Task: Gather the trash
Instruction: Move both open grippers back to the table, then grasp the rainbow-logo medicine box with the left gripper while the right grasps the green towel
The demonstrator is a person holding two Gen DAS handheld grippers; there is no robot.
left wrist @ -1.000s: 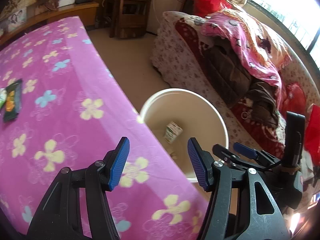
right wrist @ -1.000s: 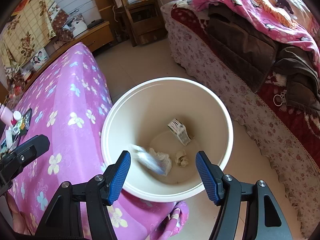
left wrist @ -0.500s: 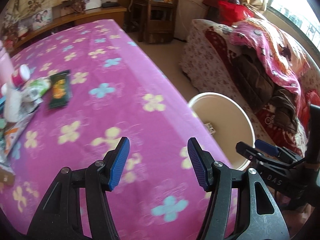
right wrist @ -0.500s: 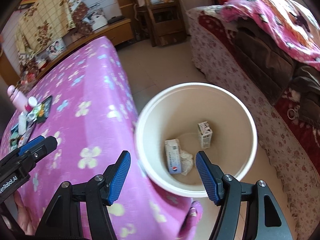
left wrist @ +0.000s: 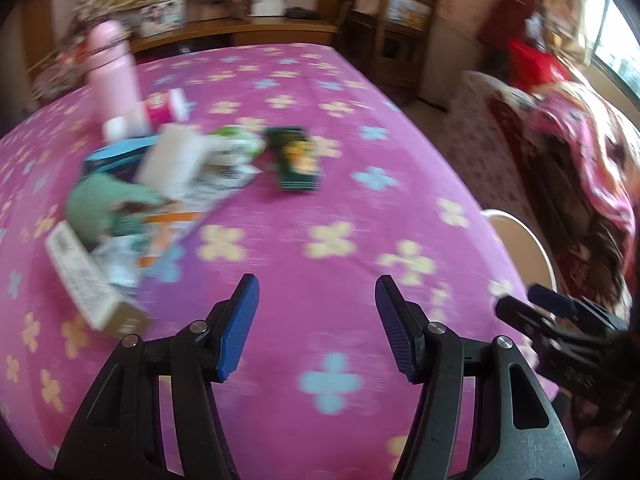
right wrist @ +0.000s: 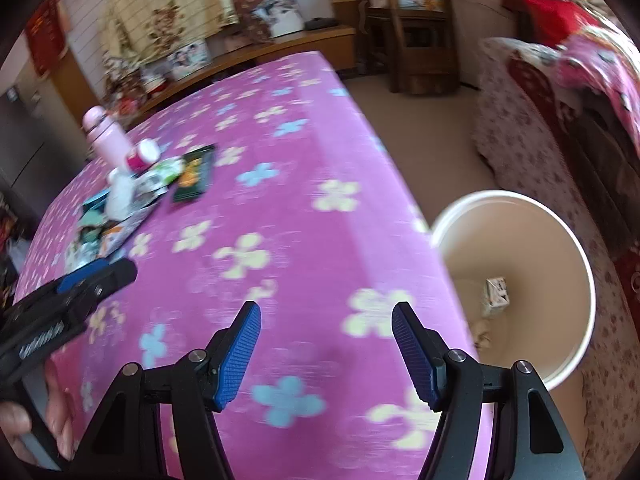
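My left gripper [left wrist: 316, 292] hangs open and empty over the pink flowered tablecloth [left wrist: 400, 148]. A blurred heap of trash [left wrist: 172, 184] lies ahead to its left: a dark green wrapper [left wrist: 298, 164], white packets and a long carton [left wrist: 92, 284]. My right gripper [right wrist: 326, 320] is also open and empty, above the table's near right edge. Beside it on the floor stands the cream bin [right wrist: 500, 194], with a small box [right wrist: 496, 294] and crumpled paper [right wrist: 482, 330] inside. In the right wrist view the heap [right wrist: 132, 200] lies far left.
A pink bottle [left wrist: 114, 64] and a small pink-labelled jar [left wrist: 164, 106] stand behind the heap. A sofa with a pink blanket [right wrist: 592, 60] runs along the right, past the bin. A wooden chair [right wrist: 416, 20] stands at the back. A hand [right wrist: 56, 420] holds the left gripper.
Both grippers have swung left, from over the bin to over the table. The trash heap has come into view and the bin has slid to the right edge. Both stay open and empty.
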